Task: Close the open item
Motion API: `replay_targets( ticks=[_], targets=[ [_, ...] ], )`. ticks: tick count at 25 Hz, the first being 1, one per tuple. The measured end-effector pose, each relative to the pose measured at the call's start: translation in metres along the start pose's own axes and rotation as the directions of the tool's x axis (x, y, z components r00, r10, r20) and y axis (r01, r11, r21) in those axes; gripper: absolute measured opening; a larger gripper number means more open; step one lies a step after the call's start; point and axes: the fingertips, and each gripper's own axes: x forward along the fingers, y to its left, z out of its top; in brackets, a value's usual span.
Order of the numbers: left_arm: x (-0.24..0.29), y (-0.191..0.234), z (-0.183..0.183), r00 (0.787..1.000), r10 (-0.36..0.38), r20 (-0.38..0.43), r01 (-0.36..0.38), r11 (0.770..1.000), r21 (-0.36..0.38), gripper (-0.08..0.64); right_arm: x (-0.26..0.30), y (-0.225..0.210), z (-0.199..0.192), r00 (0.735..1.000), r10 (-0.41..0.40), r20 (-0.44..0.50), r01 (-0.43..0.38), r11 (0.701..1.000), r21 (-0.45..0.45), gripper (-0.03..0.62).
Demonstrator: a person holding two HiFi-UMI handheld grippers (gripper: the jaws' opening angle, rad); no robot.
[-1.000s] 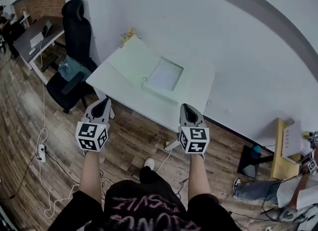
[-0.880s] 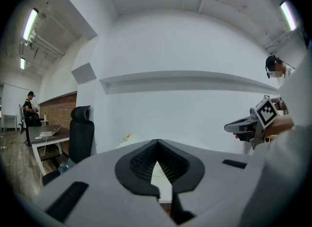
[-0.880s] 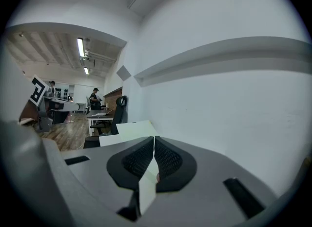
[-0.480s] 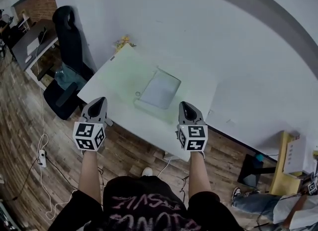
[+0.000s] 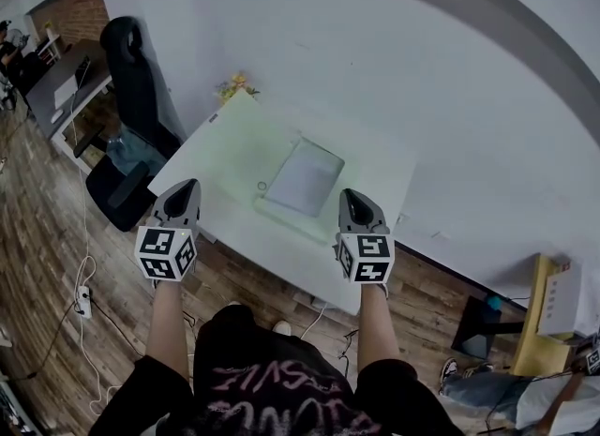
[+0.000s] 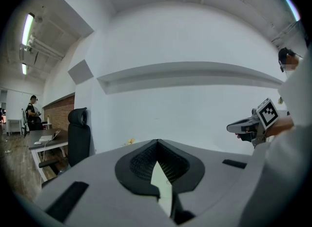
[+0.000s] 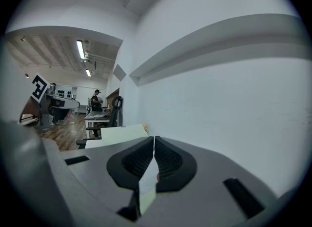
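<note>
An open item [image 5: 302, 177] lies near the middle of the white table [image 5: 230, 148]; it shows a grey-lilac panel above a pale base, and its details are too small to tell. My left gripper [image 5: 191, 185] hangs over the table's near left edge, shut and holding nothing. To the lower right of the item, my right gripper [image 5: 349, 196] hovers over the near edge, also shut and empty. In the left gripper view the left gripper [image 6: 157, 143] points at the white wall, with the right gripper [image 6: 246, 126] off to its side. The right gripper [image 7: 154, 138] in its own view faces along the wall.
A small ring-like thing [image 5: 262, 186] lies left of the item. A yellow object [image 5: 234, 82] sits at the table's far corner. A black office chair [image 5: 127, 50] and a desk [image 5: 56, 78] stand to the left. A yellow cabinet [image 5: 539, 317] and a person [image 5: 525, 397] are at the lower right.
The person has stepped toward the table. Both grippers, earlier over the wooden floor, now reach its near edge. Both stayed shut.
</note>
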Motion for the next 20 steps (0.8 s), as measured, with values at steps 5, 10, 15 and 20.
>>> replay_targets(
  ticks=[5, 10, 15, 20],
  targets=[
    [0.019, 0.010, -0.005, 1.000, -0.014, 0.000, 0.014, 1.000, -0.009, 0.011, 0.017, 0.001, 0.000, 1.000, -0.007, 0.007, 0.007, 1.000, -0.005, 0.026],
    [0.046, 0.022, -0.012, 0.999, -0.039, -0.011, 0.039, 0.999, -0.021, 0.011, 0.036, -0.002, 0.002, 0.999, -0.037, -0.001, 0.037, 0.999, -0.016, 0.026],
    [0.081, 0.035, -0.018, 0.996, -0.082, -0.022, 0.082, 0.996, -0.022, 0.011, 0.063, -0.005, 0.000, 0.997, -0.074, -0.018, 0.073, 0.997, -0.027, 0.026],
    [0.121, 0.052, -0.025, 0.991, -0.124, -0.048, 0.123, 0.992, -0.034, 0.011, 0.098, -0.006, -0.004, 0.994, -0.098, -0.056, 0.096, 0.995, -0.037, 0.026]
  ],
)
